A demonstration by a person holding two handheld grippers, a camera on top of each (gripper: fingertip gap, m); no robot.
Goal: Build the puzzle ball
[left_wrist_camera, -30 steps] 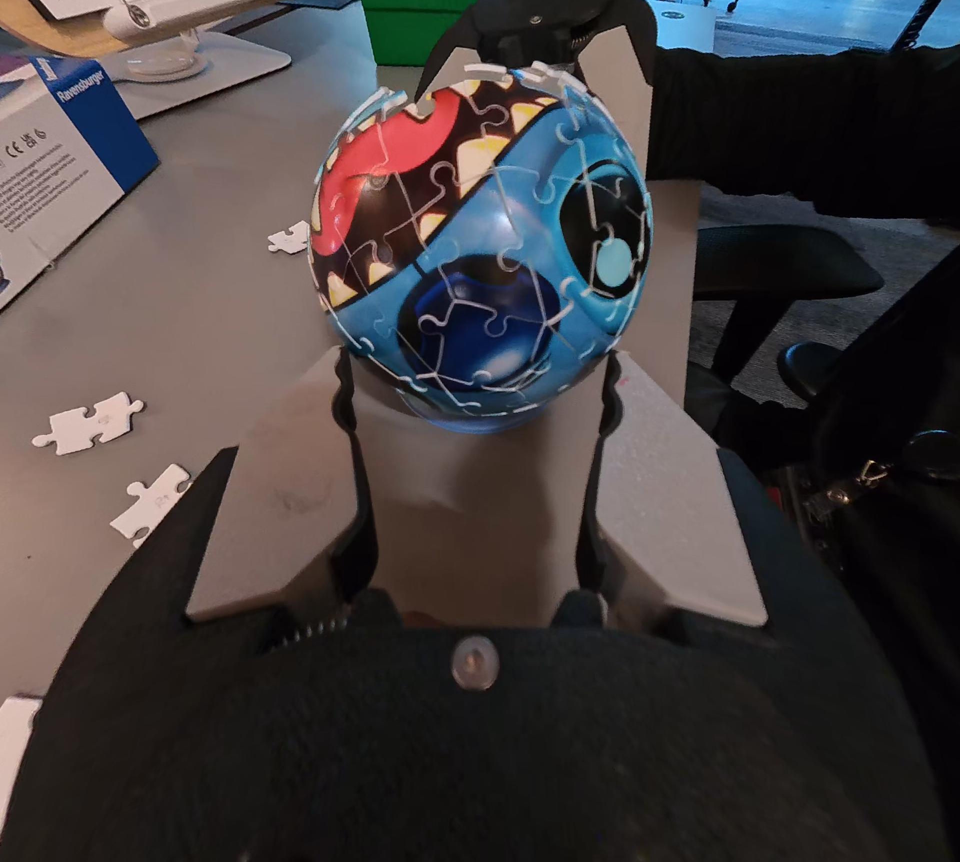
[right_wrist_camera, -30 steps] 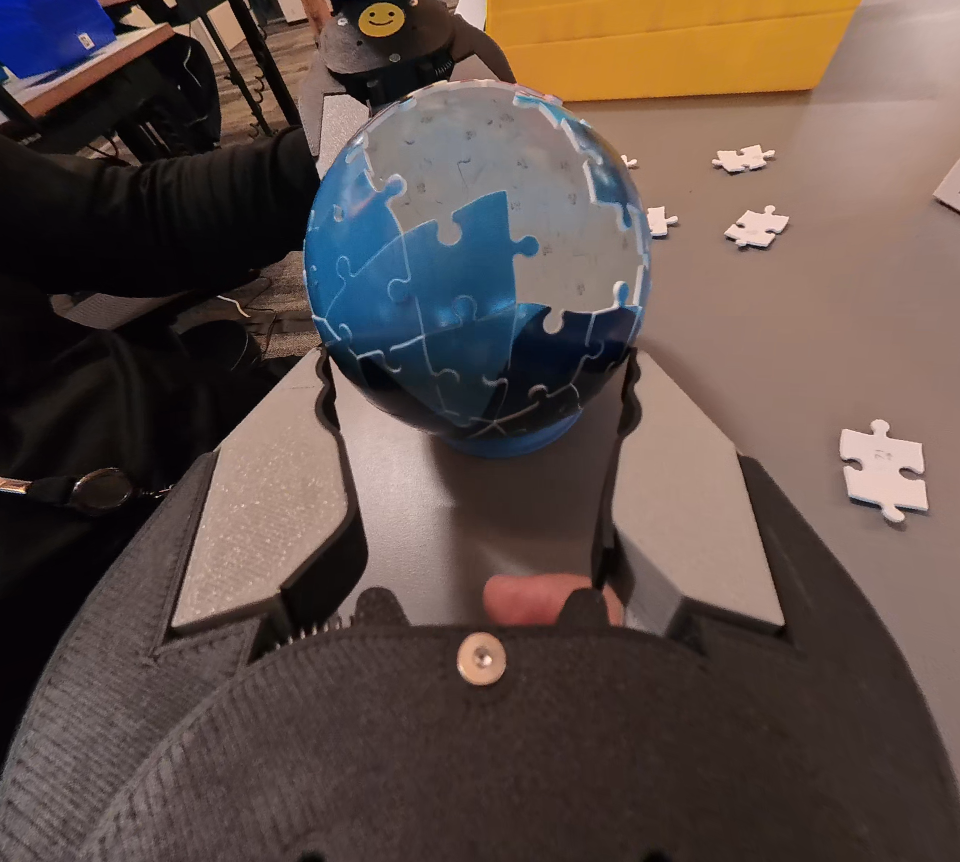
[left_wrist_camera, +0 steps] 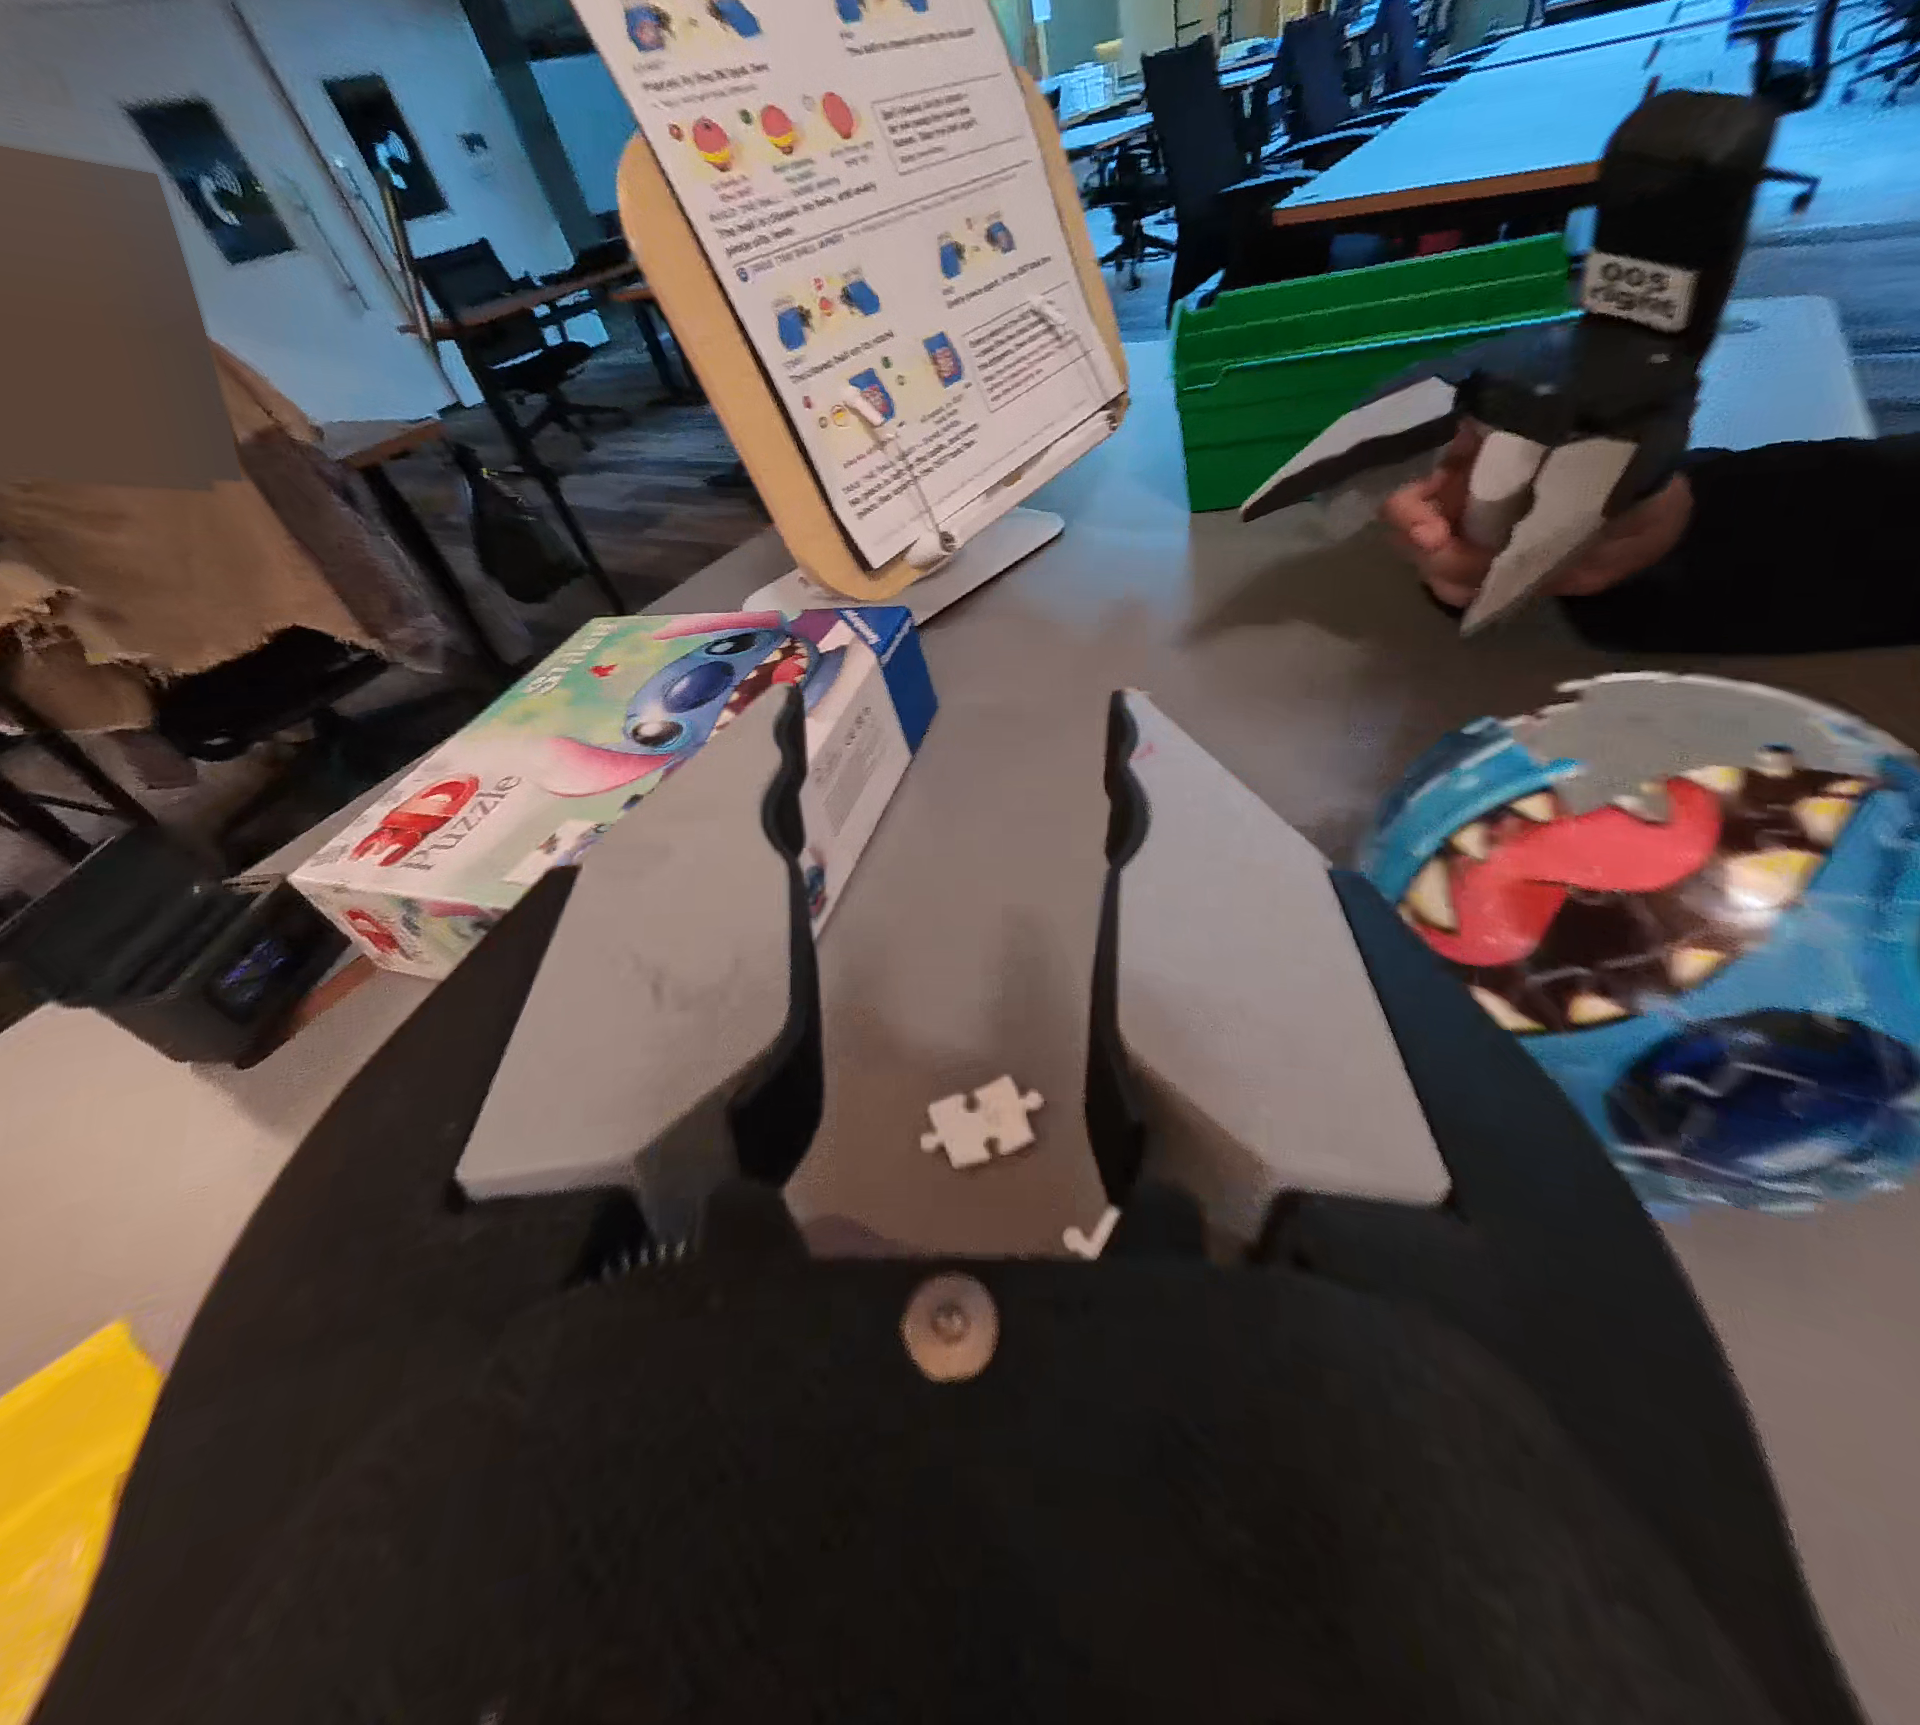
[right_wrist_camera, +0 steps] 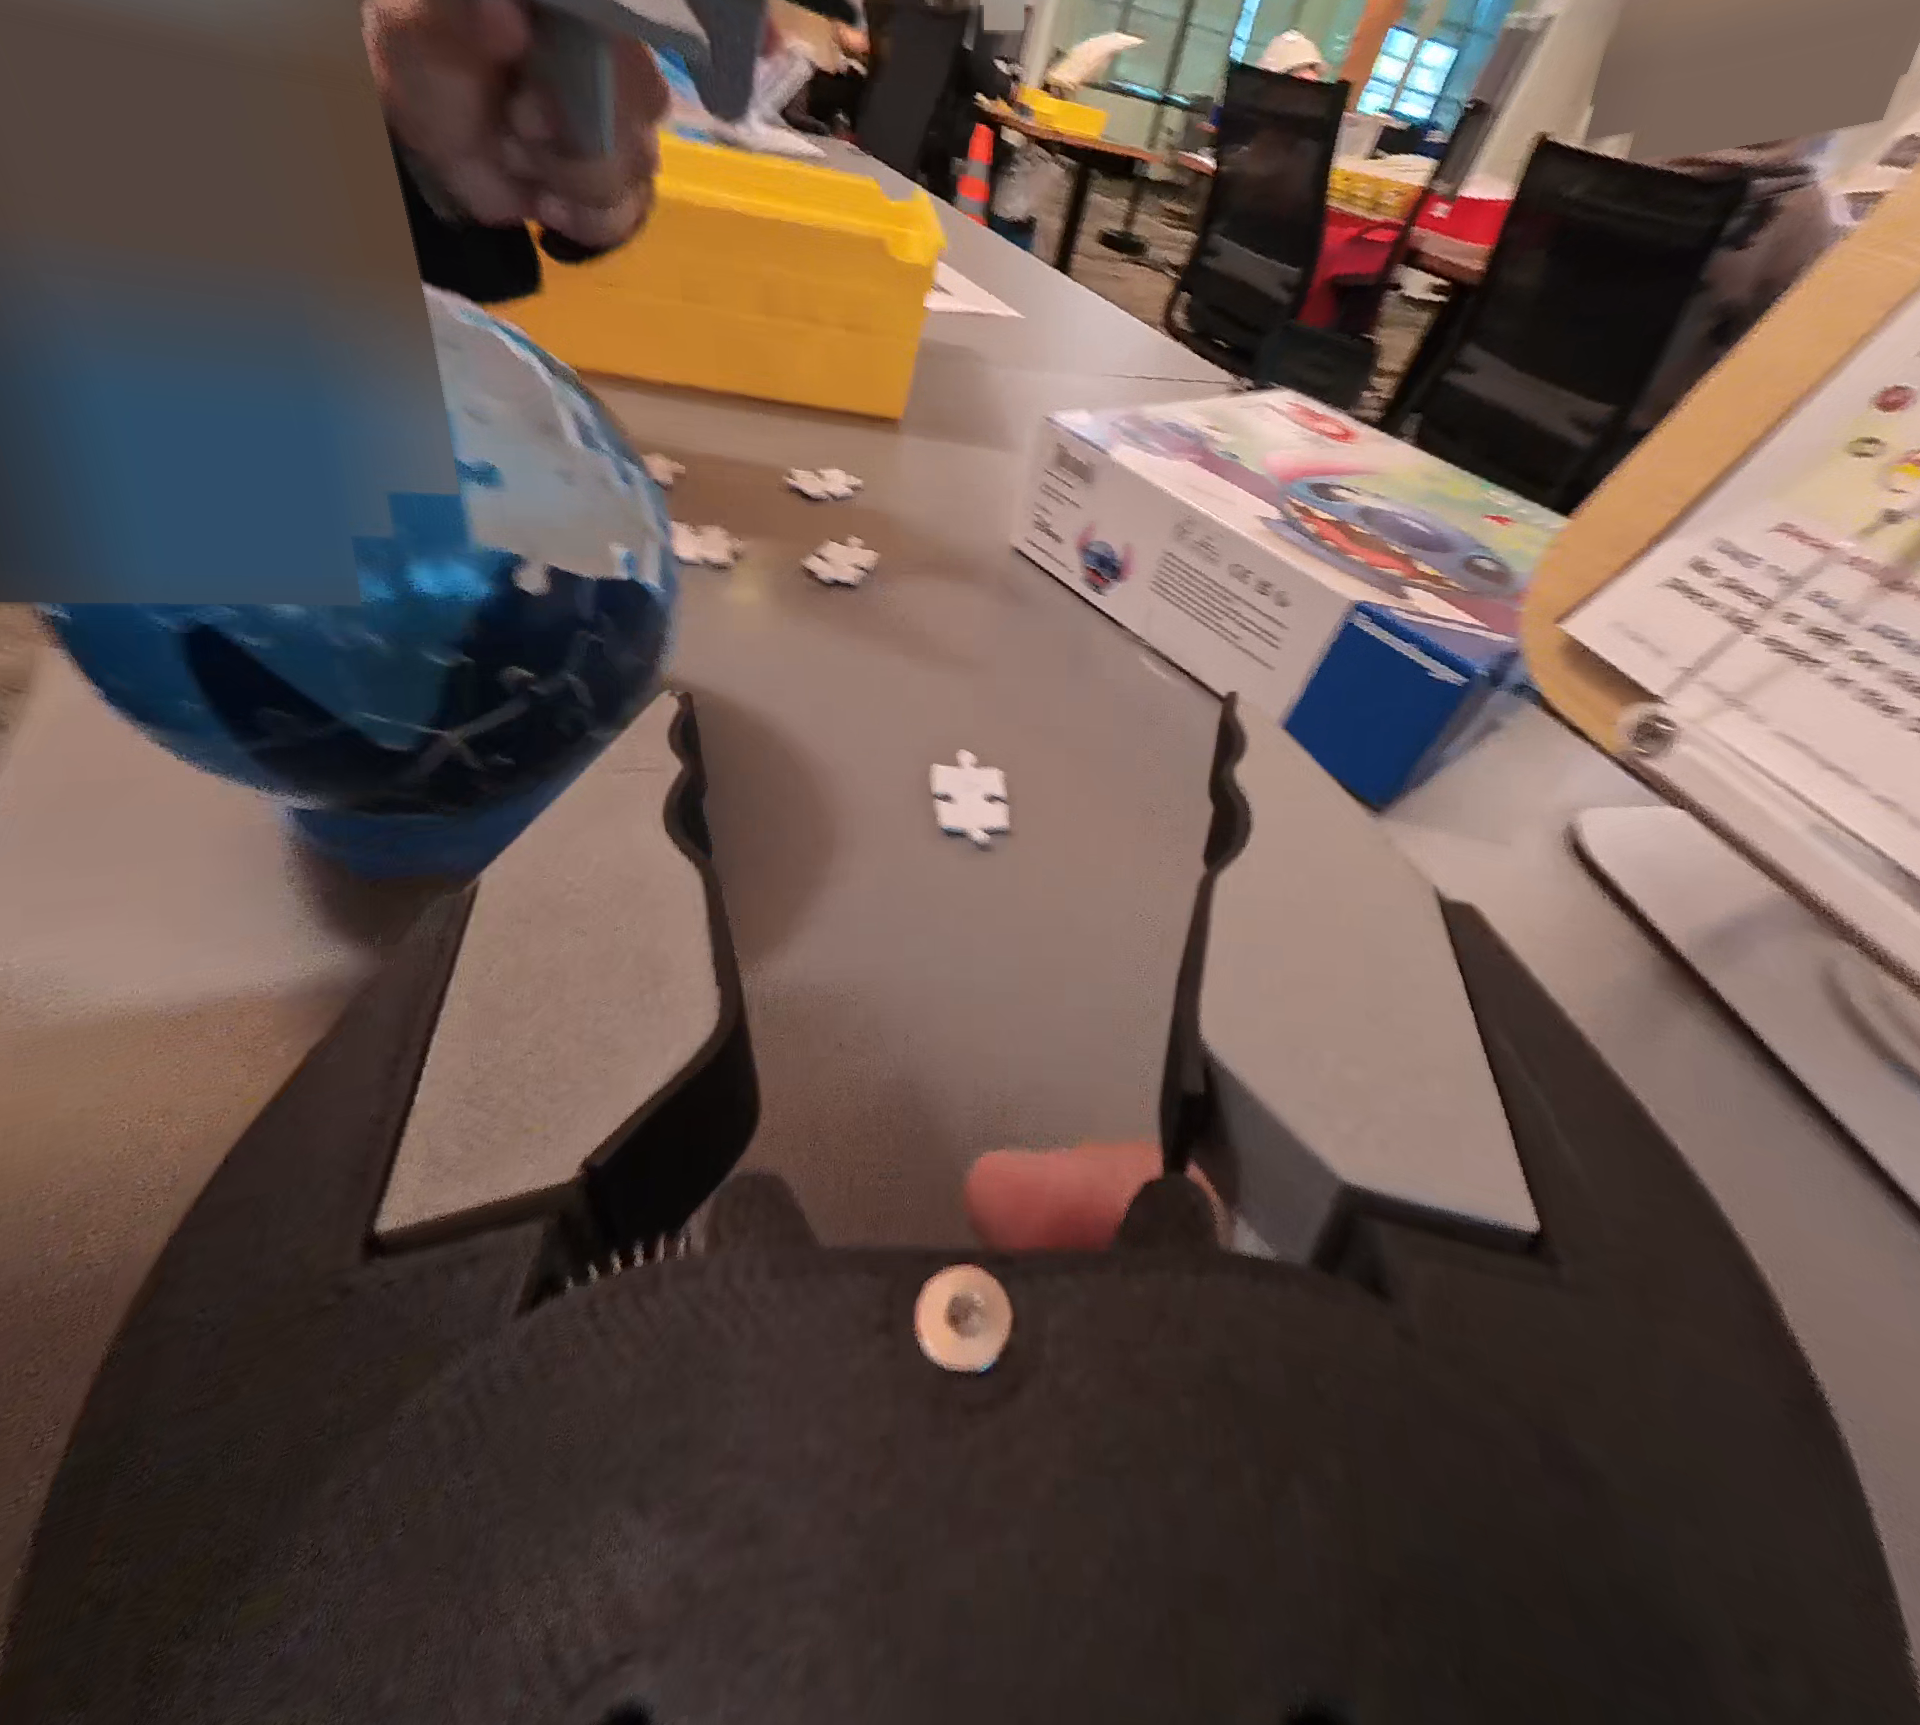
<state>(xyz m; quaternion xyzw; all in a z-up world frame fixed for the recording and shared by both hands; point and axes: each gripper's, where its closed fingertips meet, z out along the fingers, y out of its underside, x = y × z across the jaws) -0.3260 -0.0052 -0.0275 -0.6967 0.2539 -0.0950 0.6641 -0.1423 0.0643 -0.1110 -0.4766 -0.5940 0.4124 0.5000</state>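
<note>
Grey tabletop [right_wrist_camera: 935,636] carries your puzzle ball [left_wrist_camera: 1662,937], unfinished (a pale gap shows at its top), standing free of both tools. Your left gripper [left_wrist_camera: 951,740] hangs beside the ball with jaws apart and empty, a loose white piece [left_wrist_camera: 982,1119] on the table between its fingers. Your right gripper [right_wrist_camera: 956,745], also spread and empty, has the ball just off its left finger. Beyond the ball lie the puzzle box [right_wrist_camera: 1288,553] and yellow bin [right_wrist_camera: 748,293].
</note>
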